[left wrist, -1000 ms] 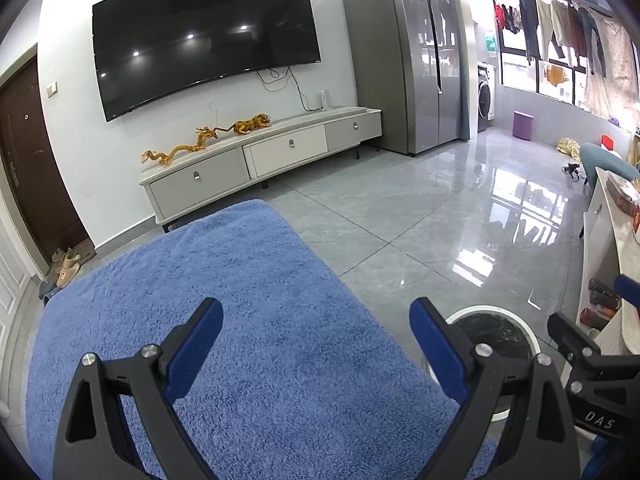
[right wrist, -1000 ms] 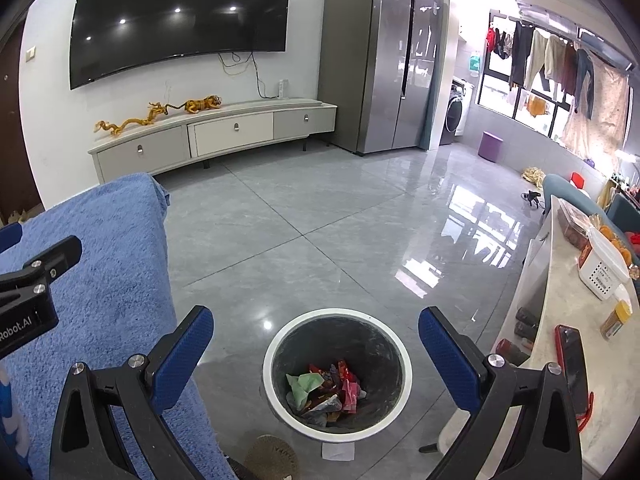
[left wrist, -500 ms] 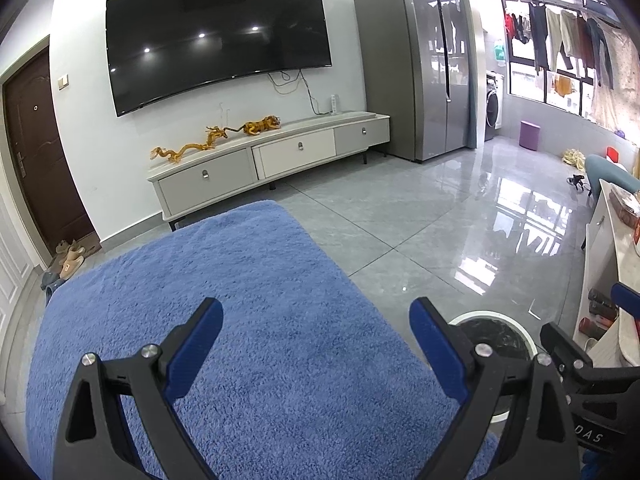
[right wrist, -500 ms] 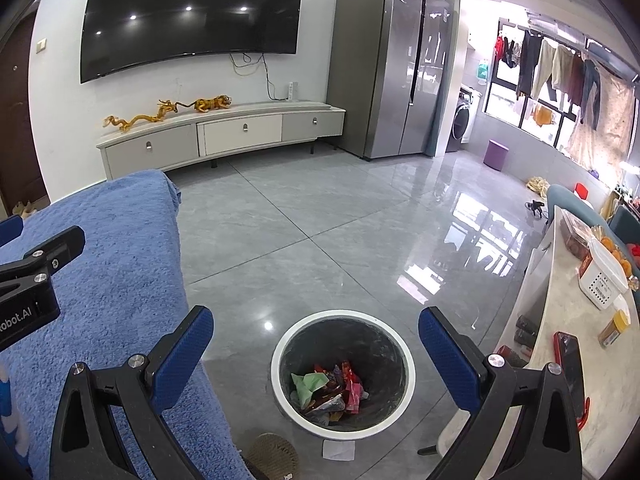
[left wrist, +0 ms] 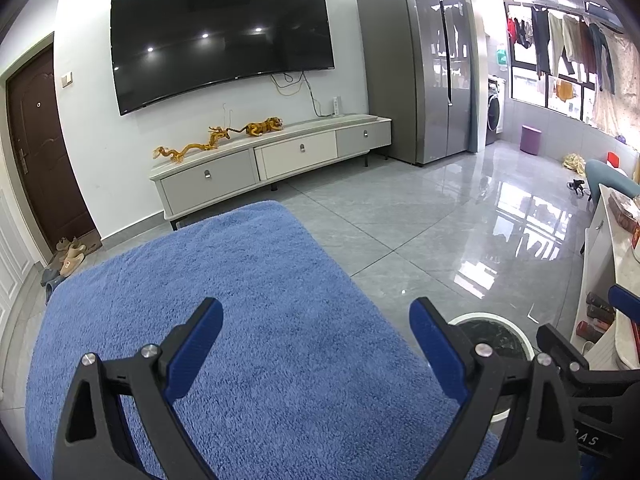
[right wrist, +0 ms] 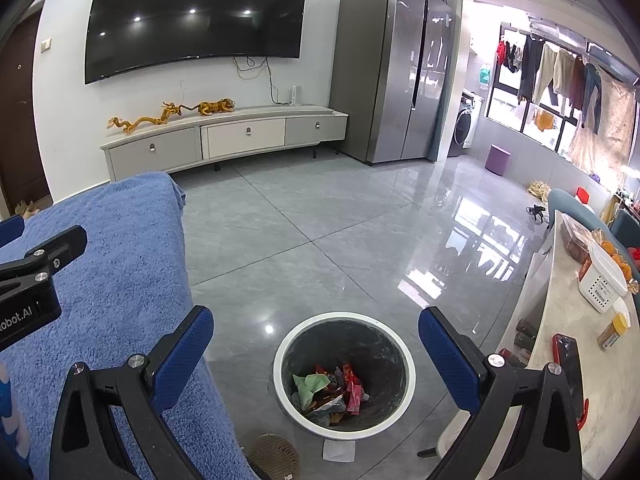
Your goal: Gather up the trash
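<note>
The left gripper hangs over the fluffy blue towel-covered surface, jaws spread wide with nothing between them. The right gripper is likewise wide apart and empty, above the round grey bin with a white rim on the grey tiled floor, just past the surface's right edge. Crumpled colourful wrappers lie in the bin's bottom. A small white paper scrap lies on the floor touching the bin's near side.

A home living room: wall-mounted television over a low cabinet, tall fridge, laundry drying beyond.
</note>
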Tool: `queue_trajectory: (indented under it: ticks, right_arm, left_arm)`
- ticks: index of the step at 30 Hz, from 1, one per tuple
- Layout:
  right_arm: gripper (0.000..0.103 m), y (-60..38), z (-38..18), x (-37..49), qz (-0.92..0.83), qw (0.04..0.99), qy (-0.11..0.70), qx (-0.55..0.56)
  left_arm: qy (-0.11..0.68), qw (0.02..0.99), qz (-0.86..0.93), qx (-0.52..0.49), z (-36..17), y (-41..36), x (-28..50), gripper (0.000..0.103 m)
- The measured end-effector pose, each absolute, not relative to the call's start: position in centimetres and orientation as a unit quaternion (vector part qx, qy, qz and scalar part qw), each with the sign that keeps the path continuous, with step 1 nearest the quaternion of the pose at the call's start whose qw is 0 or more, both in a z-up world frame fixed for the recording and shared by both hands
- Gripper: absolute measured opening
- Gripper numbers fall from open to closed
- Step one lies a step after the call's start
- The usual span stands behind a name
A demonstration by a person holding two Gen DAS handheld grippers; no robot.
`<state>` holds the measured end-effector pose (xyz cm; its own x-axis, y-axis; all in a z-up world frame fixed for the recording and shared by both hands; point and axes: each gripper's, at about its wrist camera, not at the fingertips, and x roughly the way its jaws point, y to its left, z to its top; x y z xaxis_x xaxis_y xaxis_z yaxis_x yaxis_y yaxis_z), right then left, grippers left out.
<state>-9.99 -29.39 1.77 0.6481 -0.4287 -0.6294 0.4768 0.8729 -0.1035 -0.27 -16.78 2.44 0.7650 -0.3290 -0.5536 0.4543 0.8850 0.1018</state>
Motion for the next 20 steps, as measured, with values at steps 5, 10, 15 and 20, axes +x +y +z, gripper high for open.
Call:
queue_trajectory:
  ticks: [5, 10, 15, 20]
  right_arm:
    - [0.103, -29.36, 1.88, -10.0, -0.249, 0.908, 0.336, 0.035]
    - [0.103, -29.21, 2.22, -9.91, -0.25, 0.908, 0.334, 0.034]
    - [0.103, -29.17, 2.18, -9.92, -0.249, 0.908, 0.335, 0.033]
    - [0.103, -29.17, 2.37, -9.86, -0.25, 0.908, 0.334, 0.032]
  left_arm:
    - [0.272, 0.933, -0.207, 0.112, 2.41, -16.49, -0.39, 0.095]
    - [0.275, 0.933, -0.204, 0.111, 2.35, -16.28, -0.32, 0.095]
    - [0.275, 0.933, -0.202, 0.111, 2.36, -16.02, -0.62, 0.095]
    - [0.277, 0.933, -0.201, 0.109, 2.4, -15.92, -0.84, 0.095]
